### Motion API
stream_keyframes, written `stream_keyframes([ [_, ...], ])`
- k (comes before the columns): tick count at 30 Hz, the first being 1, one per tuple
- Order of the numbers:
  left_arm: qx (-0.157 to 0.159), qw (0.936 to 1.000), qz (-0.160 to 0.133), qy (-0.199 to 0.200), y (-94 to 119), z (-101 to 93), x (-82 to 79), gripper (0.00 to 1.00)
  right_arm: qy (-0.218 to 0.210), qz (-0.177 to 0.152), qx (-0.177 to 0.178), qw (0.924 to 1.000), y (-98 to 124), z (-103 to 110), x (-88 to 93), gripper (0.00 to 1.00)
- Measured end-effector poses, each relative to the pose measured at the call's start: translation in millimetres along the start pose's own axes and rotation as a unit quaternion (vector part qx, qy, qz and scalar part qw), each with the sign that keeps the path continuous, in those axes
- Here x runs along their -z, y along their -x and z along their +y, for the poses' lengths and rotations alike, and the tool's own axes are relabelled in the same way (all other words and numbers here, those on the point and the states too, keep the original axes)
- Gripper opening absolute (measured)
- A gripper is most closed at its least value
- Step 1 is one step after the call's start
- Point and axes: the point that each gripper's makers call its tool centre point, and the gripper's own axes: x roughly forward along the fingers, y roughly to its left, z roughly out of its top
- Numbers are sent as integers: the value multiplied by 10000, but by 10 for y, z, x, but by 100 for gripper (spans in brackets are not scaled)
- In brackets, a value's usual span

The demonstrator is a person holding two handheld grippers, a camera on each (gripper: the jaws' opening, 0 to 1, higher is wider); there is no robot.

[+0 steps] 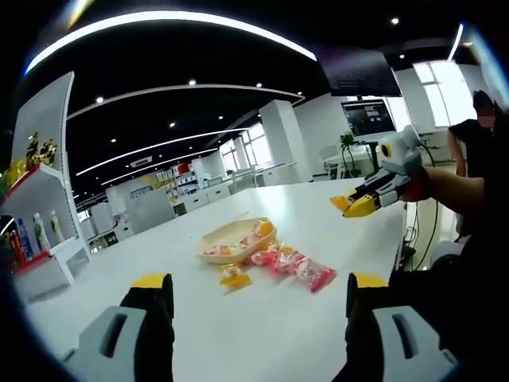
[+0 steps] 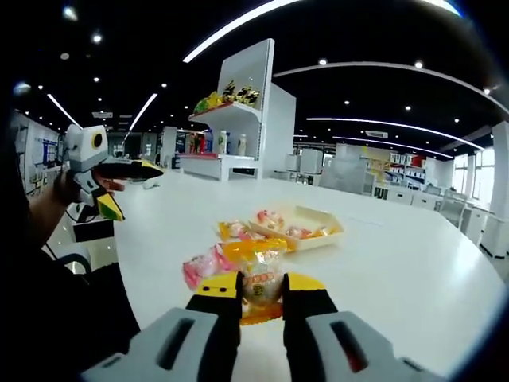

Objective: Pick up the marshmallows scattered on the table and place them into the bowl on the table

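A cream shallow bowl (image 1: 237, 237) (image 2: 306, 227) sits mid-table with a few marshmallow packets in it. Beside it lie pink packets (image 1: 294, 267) (image 2: 203, 267) and an orange one (image 1: 235, 277). In the left gripper view my left gripper (image 1: 261, 282) stands open in front of the pile, nothing between its jaws. The right gripper (image 1: 355, 204) hangs above the table's right side, held by a hand. In the right gripper view my right gripper (image 2: 260, 288) is shut on an orange marshmallow packet (image 2: 256, 270). The left gripper (image 2: 127, 187) shows at the left, jaws apart.
The white table (image 1: 262, 334) (image 2: 413, 278) is long, and its right edge runs close past the pile. A white shelf with bottles and goods (image 1: 44, 199) (image 2: 238, 111) stands beyond it. A monitor (image 1: 367, 118) and a standing person (image 1: 477, 135) are at the back right.
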Motion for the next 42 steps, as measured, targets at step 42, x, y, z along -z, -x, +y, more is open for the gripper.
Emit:
stream_keyframes([
  [42,-24,10000,51,-66,81,3,16,88,15,-111,-123,9999,-66,69,-317,17],
])
